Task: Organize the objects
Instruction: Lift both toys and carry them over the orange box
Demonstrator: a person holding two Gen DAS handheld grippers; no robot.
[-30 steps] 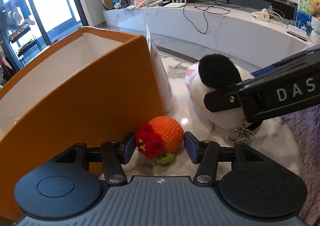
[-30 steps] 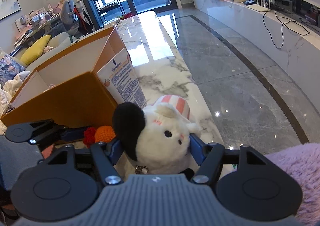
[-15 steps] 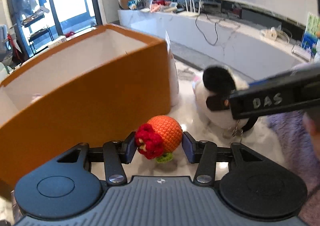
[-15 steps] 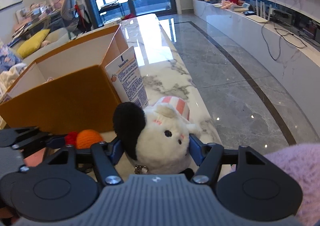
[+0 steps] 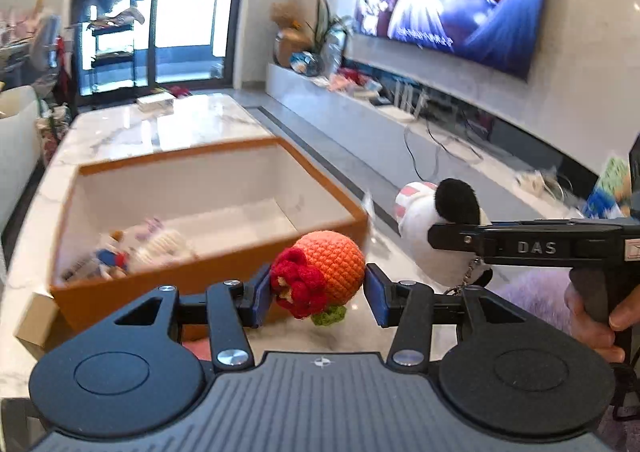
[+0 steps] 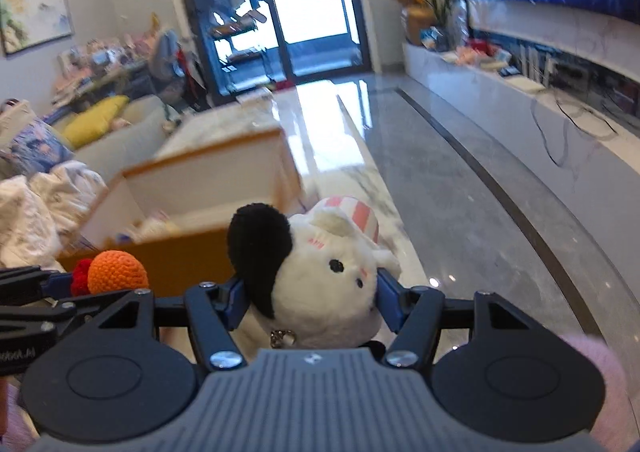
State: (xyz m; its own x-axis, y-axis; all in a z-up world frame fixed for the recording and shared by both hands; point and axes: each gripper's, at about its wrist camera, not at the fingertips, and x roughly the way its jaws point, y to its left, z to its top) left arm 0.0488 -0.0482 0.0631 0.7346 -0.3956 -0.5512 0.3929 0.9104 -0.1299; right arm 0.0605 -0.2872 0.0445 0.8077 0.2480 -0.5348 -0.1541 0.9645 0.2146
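Marble table carries an orange box (apparently some toys inside already), while the left gripper clamps a crocheted orange ball and the right gripper clamps a white plush toy, both unboxed.

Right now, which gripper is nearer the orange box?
Left. The left gripper, shut on the crochet ball, hangs at the orange box near wall; the right gripper, holding the plush, sits farther out.

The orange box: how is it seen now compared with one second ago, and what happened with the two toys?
Both toys were lifted off the marble table. The left gripper carries the crocheted orange ball, the right gripper the white plush toy; both views now look down into the orange box, where small toys lie. Unchanged: both grips, and the box's place.
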